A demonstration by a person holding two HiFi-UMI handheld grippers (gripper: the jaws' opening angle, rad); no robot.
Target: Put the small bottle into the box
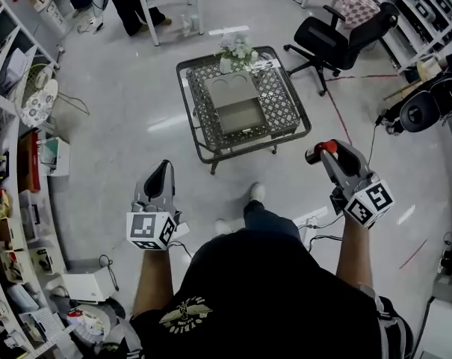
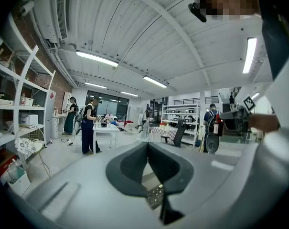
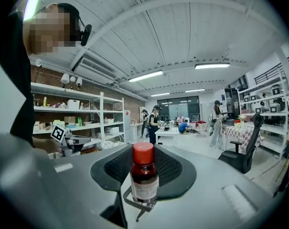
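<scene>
One small bottle [image 3: 144, 180], upright, long axis vertical, red cap topmost, clamped in right gripper [image 3: 144, 168]. Left gripper [image 2: 148, 168] closed, empty. Box [image 1: 240, 109] at table [image 1: 198, 129] centre.

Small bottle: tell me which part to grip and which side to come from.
Grip the small bottle on its round labelled body, below the red cap, with the jaws closing in from its two sides. The body is straight-sided and gives the pads a steady hold. The right gripper holds it that way now.

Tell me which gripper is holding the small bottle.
The right gripper: it is shut on the red-capped small bottle, while the left gripper is shut and empty.
</scene>
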